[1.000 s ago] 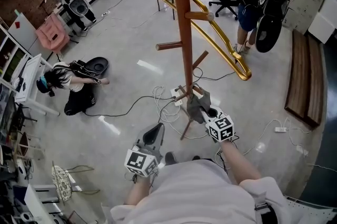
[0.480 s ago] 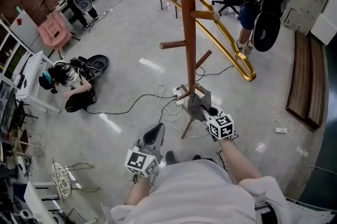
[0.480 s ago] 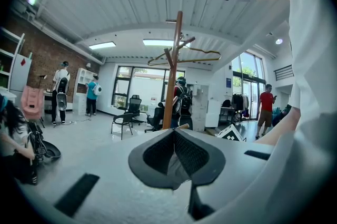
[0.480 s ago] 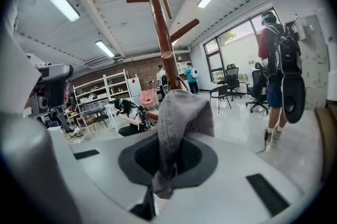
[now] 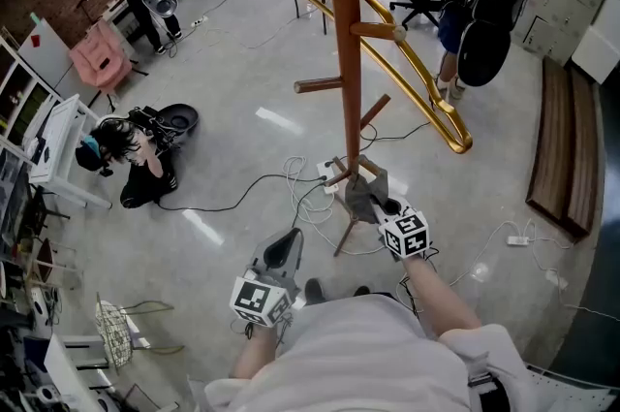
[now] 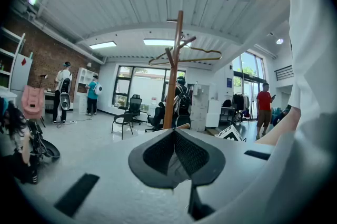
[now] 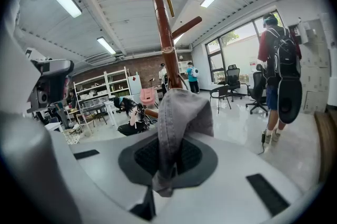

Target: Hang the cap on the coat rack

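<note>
Jaws of the right gripper pinch the cap by a thin fold, which may slip before reaching the coat rack.

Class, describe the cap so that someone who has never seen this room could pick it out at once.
Find the tall brown wooden coat rack in the middle of the floor. Low beside its pole, the right gripper pinches the cap. It is the only soft grey cloth there, unlike the white cables on the floor below.
</note>
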